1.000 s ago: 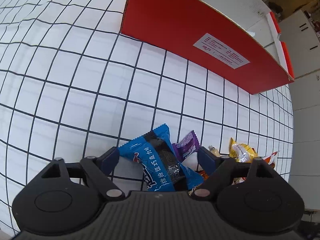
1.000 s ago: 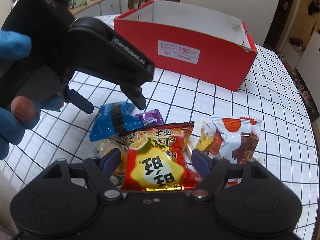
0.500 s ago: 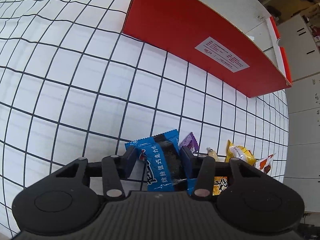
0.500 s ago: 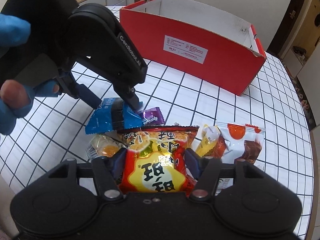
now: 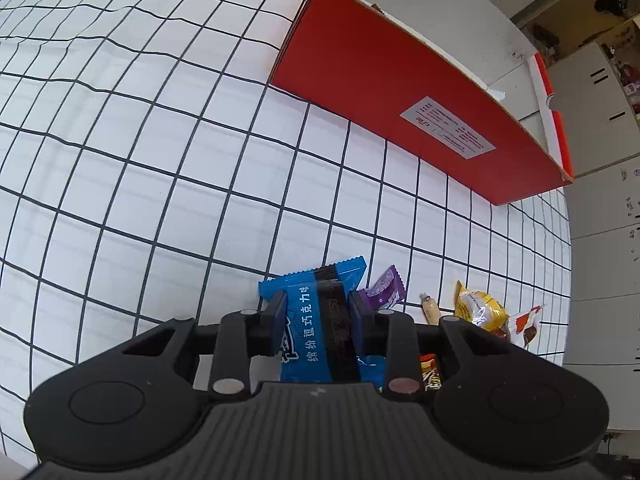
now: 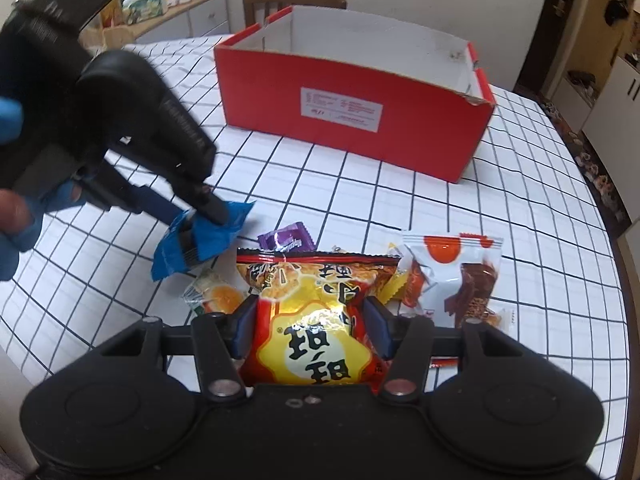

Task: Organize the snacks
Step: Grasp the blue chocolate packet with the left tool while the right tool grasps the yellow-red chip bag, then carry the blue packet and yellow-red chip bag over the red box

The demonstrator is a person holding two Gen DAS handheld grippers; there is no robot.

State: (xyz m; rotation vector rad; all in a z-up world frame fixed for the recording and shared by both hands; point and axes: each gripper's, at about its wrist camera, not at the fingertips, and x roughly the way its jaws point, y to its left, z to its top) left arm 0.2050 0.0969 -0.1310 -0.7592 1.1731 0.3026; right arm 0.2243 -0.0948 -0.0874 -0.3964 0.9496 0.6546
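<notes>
My left gripper (image 5: 316,312) is shut on a blue snack packet (image 5: 320,320) and holds it above the checked tablecloth; it also shows in the right wrist view (image 6: 200,236) at the left, lifted off the table. My right gripper (image 6: 310,320) is shut on a red-and-yellow snack bag (image 6: 316,320). The open red box (image 6: 352,112) stands at the back of the table, and also shows in the left wrist view (image 5: 400,100).
A purple candy wrapper (image 6: 286,238), an orange-printed packet (image 6: 218,294), a white-and-orange packet (image 6: 456,276) and small yellow packets (image 5: 478,308) lie on the tablecloth. A wooden chair (image 6: 294,0) and cabinets stand behind the table.
Both grippers went from open to shut on their packets. The left gripper has lifted the blue packet off the table and moved left; the right gripper has raised the bag.
</notes>
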